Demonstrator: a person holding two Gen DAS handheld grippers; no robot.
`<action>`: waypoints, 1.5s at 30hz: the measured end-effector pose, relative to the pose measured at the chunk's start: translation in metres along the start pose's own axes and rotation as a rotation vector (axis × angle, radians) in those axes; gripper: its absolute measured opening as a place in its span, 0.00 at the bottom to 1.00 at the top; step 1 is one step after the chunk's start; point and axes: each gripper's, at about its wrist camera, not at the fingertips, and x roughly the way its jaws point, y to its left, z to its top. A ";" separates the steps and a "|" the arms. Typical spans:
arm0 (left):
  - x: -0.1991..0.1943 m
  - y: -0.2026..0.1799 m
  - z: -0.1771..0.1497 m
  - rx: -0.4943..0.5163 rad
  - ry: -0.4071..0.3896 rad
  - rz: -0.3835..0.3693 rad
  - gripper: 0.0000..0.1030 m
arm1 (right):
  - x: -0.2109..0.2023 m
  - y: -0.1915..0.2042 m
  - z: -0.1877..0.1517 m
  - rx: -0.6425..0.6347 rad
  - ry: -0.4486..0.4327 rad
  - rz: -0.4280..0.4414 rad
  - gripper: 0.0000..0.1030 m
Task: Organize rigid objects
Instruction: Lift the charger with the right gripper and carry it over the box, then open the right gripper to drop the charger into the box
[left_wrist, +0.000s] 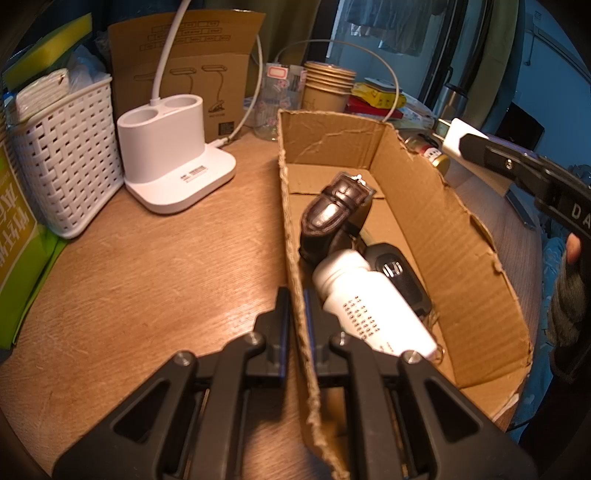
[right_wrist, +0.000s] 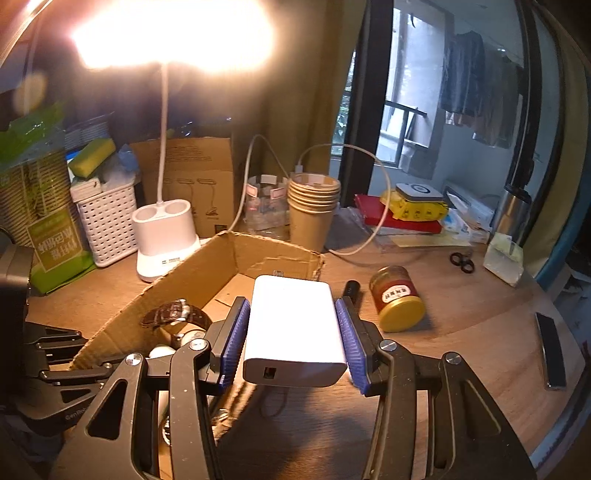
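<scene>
mostly hidden watch (right_wrist: 173, 314), key fob (left_wrist: 402, 277) under bottle (left_wrist: 373, 306)

Setting: my cluttered home desk by a window. Lit desk lamp (right_wrist: 162, 236), white woven basket (left_wrist: 66, 162), stacked paper cups (right_wrist: 314, 206) on the far side; laundry (right_wrist: 476, 85) hanging outside, far right

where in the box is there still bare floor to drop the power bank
The far end of the cardboard box, beyond the watch, and a strip along its right wall are bare. The near left is crowded: white bottle on car key. The right gripper grips the power bank.
</scene>
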 end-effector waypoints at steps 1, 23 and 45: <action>0.000 0.000 0.000 0.000 0.000 0.000 0.08 | 0.001 0.002 0.000 -0.005 0.001 0.005 0.49; 0.000 0.000 0.000 0.000 0.000 0.000 0.08 | 0.040 0.034 -0.003 -0.053 0.090 0.101 0.49; 0.000 -0.001 0.000 0.002 -0.002 -0.001 0.09 | 0.058 0.050 -0.008 -0.162 0.192 0.043 0.49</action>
